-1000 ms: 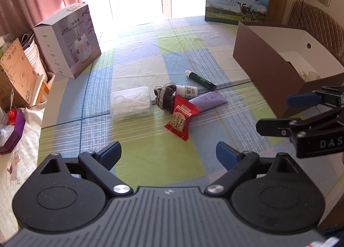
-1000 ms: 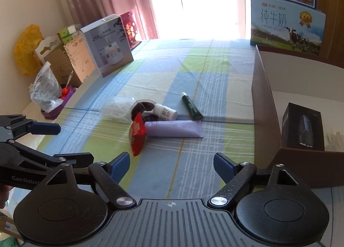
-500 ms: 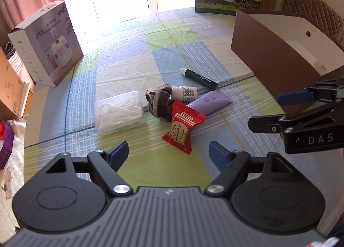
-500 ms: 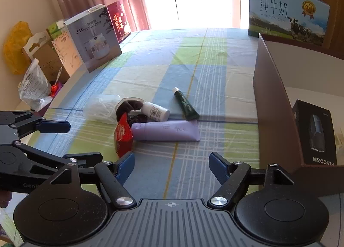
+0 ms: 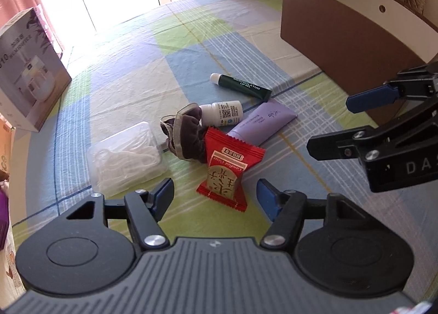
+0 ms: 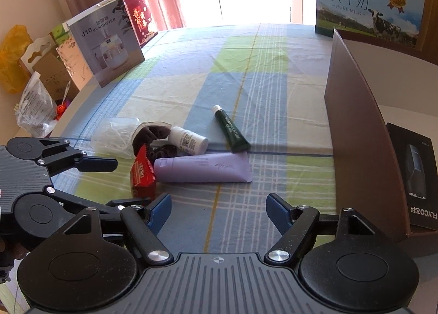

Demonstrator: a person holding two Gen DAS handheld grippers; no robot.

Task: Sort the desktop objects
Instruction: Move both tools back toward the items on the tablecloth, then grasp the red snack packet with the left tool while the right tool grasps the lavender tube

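A red crinkle-edged snack packet with gold lettering lies flat on the checked blue, green and cream tablecloth, at the near end of a small heap of items. At its 11 o'clock a dark brown fabric scrunchie touches its top edge. At 12 o'clock a small white plastic bottle with a QR label lies on its side against the scrunchie. At 1 o'clock a lilac squeeze tube lies slanted, just beside the packet, and beyond it a dark green lip-gel tube with a white cap lies with its flat end touching the lilac tube. At the packet's 9 o'clock sits a clear plastic box of white floss picks, just beside the scrunchie.

The left gripper hangs over the packet's near end; its blue-padded jaws are closing, with the packet's lower edge between them in the view, and whether the pads touch it cannot be told. The right gripper stands released over bare cloth short of the lilac tube.

At 2 o'clock, well apart, stands a brown cardboard box with a white inside; the right wrist view shows a black carton in it. A grey humidifier box stands at 10 o'clock, a blue milk carton at the far edge.
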